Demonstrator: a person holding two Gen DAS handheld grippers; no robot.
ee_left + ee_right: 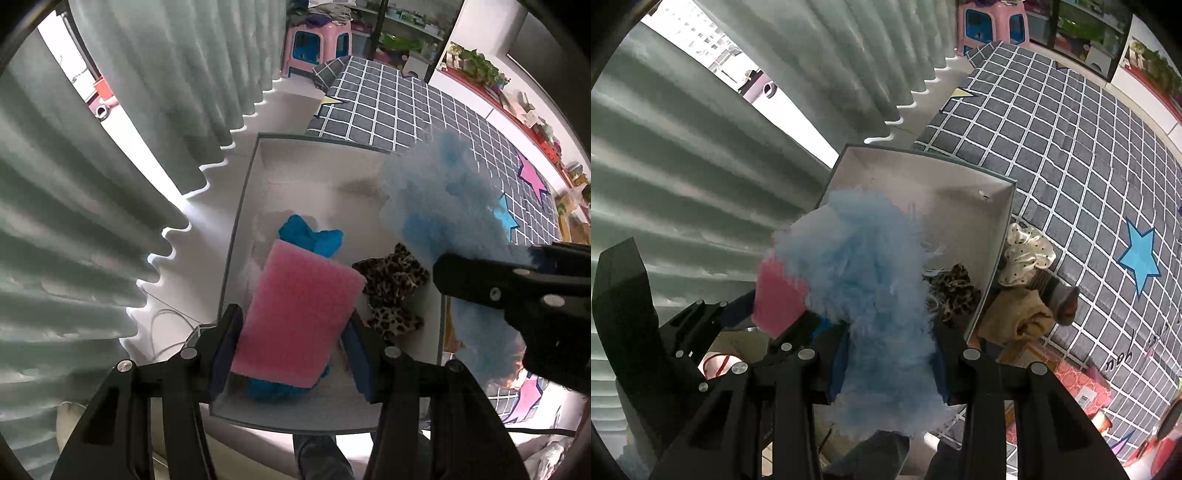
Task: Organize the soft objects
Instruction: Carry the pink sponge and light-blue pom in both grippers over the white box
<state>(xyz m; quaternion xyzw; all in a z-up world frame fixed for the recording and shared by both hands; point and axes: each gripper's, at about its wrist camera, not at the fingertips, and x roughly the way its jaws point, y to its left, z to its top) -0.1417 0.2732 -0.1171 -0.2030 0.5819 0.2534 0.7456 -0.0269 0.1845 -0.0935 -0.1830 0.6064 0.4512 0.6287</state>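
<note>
My left gripper (291, 332) is shut on a pink sponge (299, 314) and holds it above a white open box (236, 229). In the box lie a bright blue cloth (310, 232) and a leopard-print scrunchie (391, 291). My right gripper (890, 354) is shut on a fluffy light-blue soft item (864, 280), held over the box's right edge; it shows in the left wrist view (443, 206) too. The pink sponge (775, 299) and the left gripper (764, 325) appear at the left of the right wrist view.
The box (997, 236) stands on a grey checked mat (1071, 166) beside pale green curtains (92, 221). Next to the box lie a white dotted scrunchie (1027, 258), a tan cloth (1015, 317) and a grey sock-like item (1063, 299). A pink stool (314, 44) stands far back.
</note>
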